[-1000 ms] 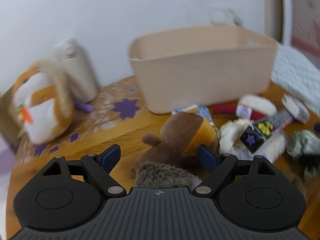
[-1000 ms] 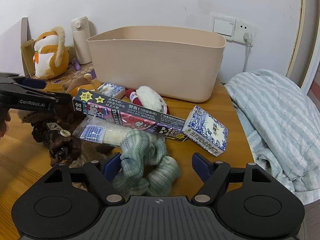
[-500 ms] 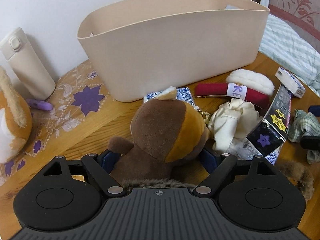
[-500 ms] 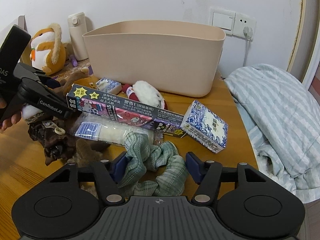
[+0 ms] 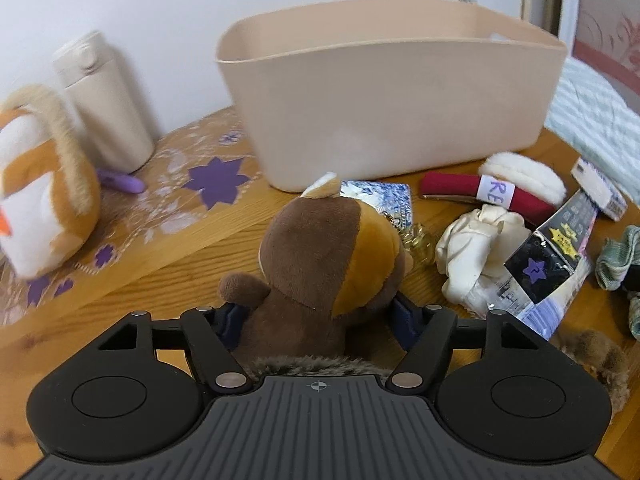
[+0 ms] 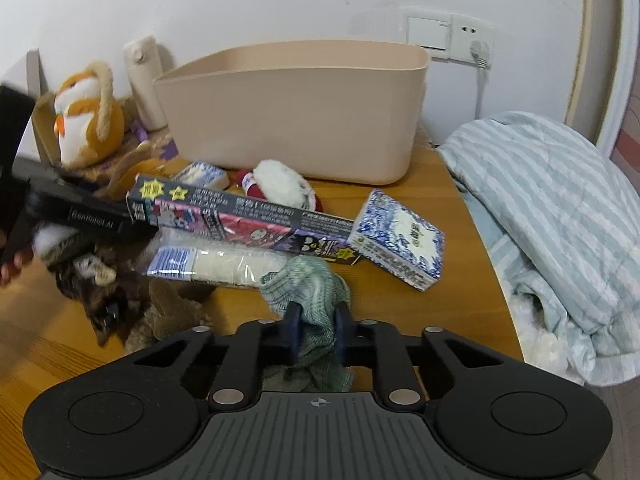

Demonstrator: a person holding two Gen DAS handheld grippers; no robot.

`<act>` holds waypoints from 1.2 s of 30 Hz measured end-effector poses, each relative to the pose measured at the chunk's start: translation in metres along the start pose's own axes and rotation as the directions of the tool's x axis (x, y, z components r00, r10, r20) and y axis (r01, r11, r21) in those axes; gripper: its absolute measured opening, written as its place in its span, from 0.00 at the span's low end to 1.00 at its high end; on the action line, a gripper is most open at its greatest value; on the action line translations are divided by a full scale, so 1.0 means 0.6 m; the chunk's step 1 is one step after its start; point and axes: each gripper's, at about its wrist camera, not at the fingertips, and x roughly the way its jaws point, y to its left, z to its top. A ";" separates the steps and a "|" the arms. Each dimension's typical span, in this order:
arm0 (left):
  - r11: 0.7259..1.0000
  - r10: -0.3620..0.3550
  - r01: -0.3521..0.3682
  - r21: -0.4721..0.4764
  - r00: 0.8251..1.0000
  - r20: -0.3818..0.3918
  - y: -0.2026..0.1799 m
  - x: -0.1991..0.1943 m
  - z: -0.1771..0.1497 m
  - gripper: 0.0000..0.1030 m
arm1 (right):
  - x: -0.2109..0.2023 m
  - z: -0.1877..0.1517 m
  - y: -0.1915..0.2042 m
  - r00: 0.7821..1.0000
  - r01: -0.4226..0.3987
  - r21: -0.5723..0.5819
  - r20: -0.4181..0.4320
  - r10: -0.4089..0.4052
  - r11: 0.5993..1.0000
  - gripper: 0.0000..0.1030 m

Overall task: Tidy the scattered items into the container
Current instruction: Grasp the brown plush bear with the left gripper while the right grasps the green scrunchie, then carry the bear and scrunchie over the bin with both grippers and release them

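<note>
In the left wrist view the left hand-held gripper (image 5: pixel 316 316) has its jaws set around the brown plush toy (image 5: pixel 320 264), which sits on the wooden surface (image 5: pixel 168 248); the jaws have just been closing in on the toy, and the blue pads lie against its flanks, though whether they press firmly cannot be told; behind the toy stands the beige container (image 5: pixel 392 92), upright and well within reach; to the right lie a red roll with a white label (image 5: pixel 484 196), a cream cloth bundle (image 5: pixel 480 248) and a long printed box (image 5: pixel 556 252); at the left an orange and white plush (image 5: pixel 44 196) sits beside a cream bottle (image 5: pixel 104 100).

In the right wrist view the right hand-held gripper (image 6: pixel 316 330) is pinched tight on the green checked cloth (image 6: pixel 310 288), its jaws having just closed on the fabric bunched between them; beyond it the long printed box (image 6: pixel 248 224) and a blue and white packet (image 6: pixel 400 240) lie on the surface (image 6: pixel 400 304), apart from the container (image 6: pixel 296 108); the left hand-held gripper (image 6: pixel 92 216) shows at the left edge; a striped blanket (image 6: pixel 560 216) lies at the right.
</note>
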 end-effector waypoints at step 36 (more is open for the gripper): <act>0.993 0.058 -0.012 -0.118 0.918 0.393 -0.009 -0.246 0.064 0.69 | -0.166 0.133 0.020 0.955 0.060 -0.061 0.294 -0.040 0.996 0.10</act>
